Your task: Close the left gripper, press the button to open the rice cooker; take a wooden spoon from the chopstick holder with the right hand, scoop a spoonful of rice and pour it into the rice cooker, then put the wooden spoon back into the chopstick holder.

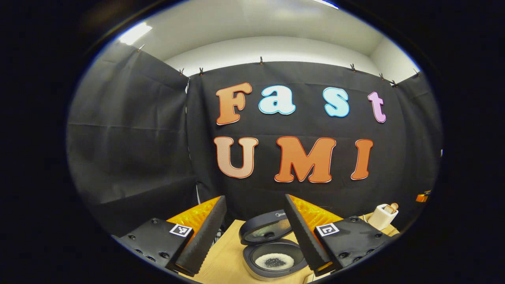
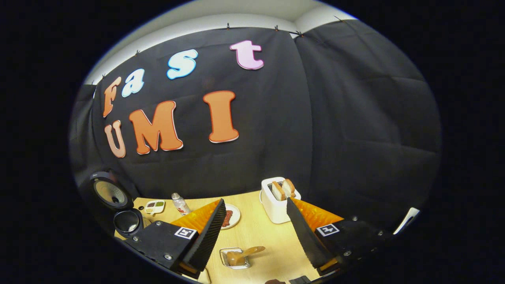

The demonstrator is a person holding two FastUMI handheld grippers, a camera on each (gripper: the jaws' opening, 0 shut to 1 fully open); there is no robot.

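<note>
The rice cooker [image 1: 247, 256] stands open just beyond my left gripper [image 1: 254, 197], its round lid [image 1: 263, 232] tilted up at the back. White rice [image 1: 275, 261] with dark specks lies in the bottom of its pot. My left gripper is open, with nothing between its fingers. In the right gripper view the open rice cooker [image 2: 125, 221] is at the far left. My right gripper [image 2: 255, 200] is open and empty above the table. Below it a wooden spoon [image 2: 242, 254] rests in a small clear holder [image 2: 225, 258].
A white toaster [image 2: 276, 205] with two bread slices stands ahead of the right gripper, also seen as the toaster [image 1: 382, 217] at far right. A plate [image 2: 234, 216], a small bottle [image 2: 180, 203] and a little dish [image 2: 154, 206] sit on the wooden table [image 2: 264, 236].
</note>
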